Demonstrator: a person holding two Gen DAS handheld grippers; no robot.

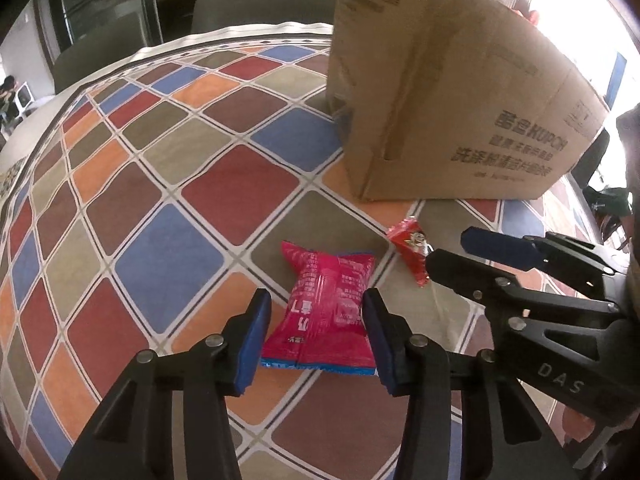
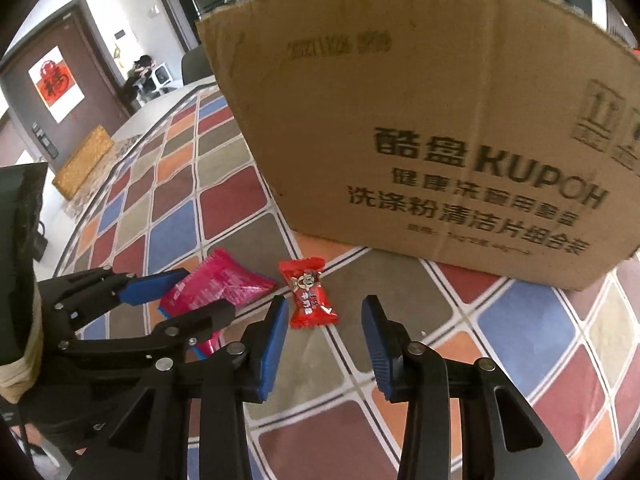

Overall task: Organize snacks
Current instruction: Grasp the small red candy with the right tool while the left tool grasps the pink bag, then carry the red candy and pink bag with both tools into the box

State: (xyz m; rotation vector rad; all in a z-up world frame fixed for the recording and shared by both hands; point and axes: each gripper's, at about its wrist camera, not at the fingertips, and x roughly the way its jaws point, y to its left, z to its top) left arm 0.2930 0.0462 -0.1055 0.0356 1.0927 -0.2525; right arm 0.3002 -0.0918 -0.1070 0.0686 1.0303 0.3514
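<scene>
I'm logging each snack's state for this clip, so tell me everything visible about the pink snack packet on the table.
The pink snack packet is a small, puffy pillow-style pouch of glossy foil-like film, magenta with white print and blue crimped end seams. It looks sealed and intact. It lies flat on the checked tablecloth, in front of the cardboard box and apart from it. The left gripper straddles it: one blue pad meets its edge, while a gap shows at the other. The small red candy lies beside it, not touching.

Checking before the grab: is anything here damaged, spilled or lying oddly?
Nothing spilled or torn. The pink packet and the red candy lie loose on the tablecloth in front of the cardboard box, not in it. The left gripper straddles the packet; the right gripper is open around the candy.
</scene>
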